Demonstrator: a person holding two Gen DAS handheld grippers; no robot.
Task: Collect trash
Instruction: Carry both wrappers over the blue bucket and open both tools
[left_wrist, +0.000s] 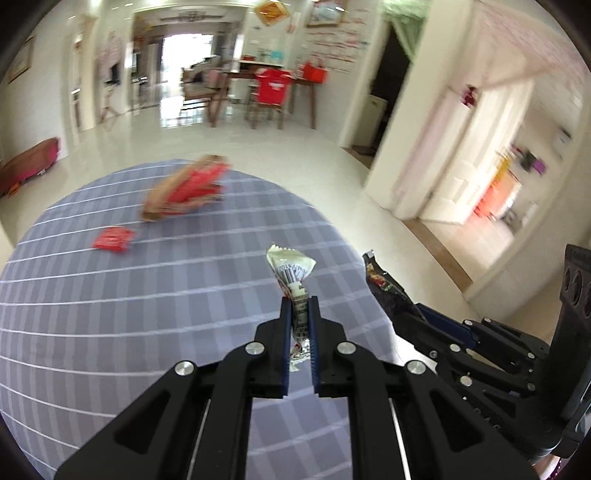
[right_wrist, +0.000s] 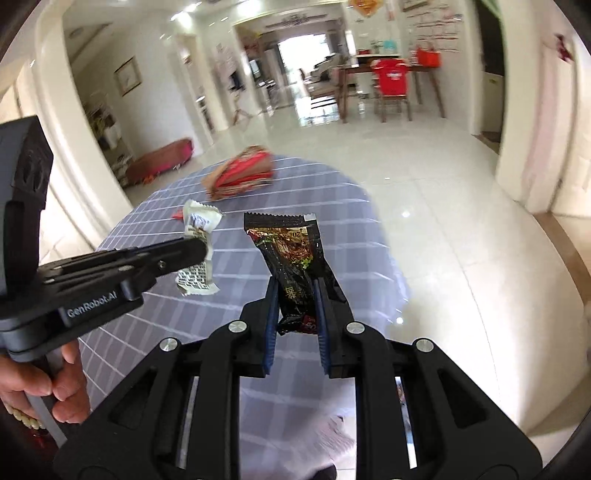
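My left gripper (left_wrist: 299, 302) is shut on a white snack wrapper (left_wrist: 291, 267) with a barcode and holds it above the grey checked tablecloth (left_wrist: 110, 314). My right gripper (right_wrist: 295, 286) is shut on a black snack wrapper (right_wrist: 291, 243), also lifted above the table. The right gripper and its black wrapper (left_wrist: 382, 282) show at the right of the left wrist view. The left gripper and white wrapper (right_wrist: 197, 225) show at the left of the right wrist view. A small red wrapper (left_wrist: 112, 239) and a red and brown bag (left_wrist: 188, 186) lie on the table farther away.
The round table ends in a cloth edge (right_wrist: 369, 206) with glossy tiled floor (right_wrist: 443, 221) beyond. A dining table with a red-covered chair (left_wrist: 271, 90) stands far back. A white door (left_wrist: 454, 147) is at the right. A low bench (right_wrist: 162, 158) sits by the left wall.
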